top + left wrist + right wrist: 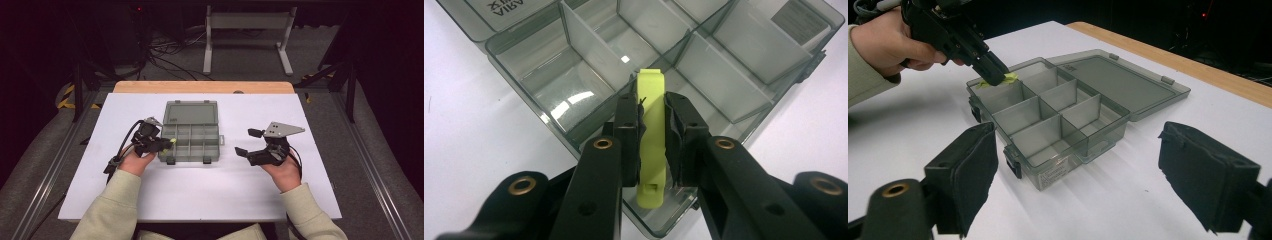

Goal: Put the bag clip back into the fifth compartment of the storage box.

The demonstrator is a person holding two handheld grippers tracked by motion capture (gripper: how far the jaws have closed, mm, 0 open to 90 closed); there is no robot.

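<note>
The left gripper (653,135) clamps a yellow-green clip (651,145) over the open organiser box (190,137), label unreadable, while the right gripper (246,141) gapes empty

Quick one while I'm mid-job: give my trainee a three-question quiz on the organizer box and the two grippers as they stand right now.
1. True or false: the lid of the organizer box is closed.
2. What does the left gripper hold? A) a yellow-green clip B) a screw C) nothing
3. Fill in: the right gripper has its jaws ____, with nothing between them.

Key:
1. False. The lid lies folded back flat on the table.
2. A. The jaws are shut on the yellow-green clip, above a compartment at the box's edge.
3. Open. It sits apart from the box, to its right in the high view.
</note>
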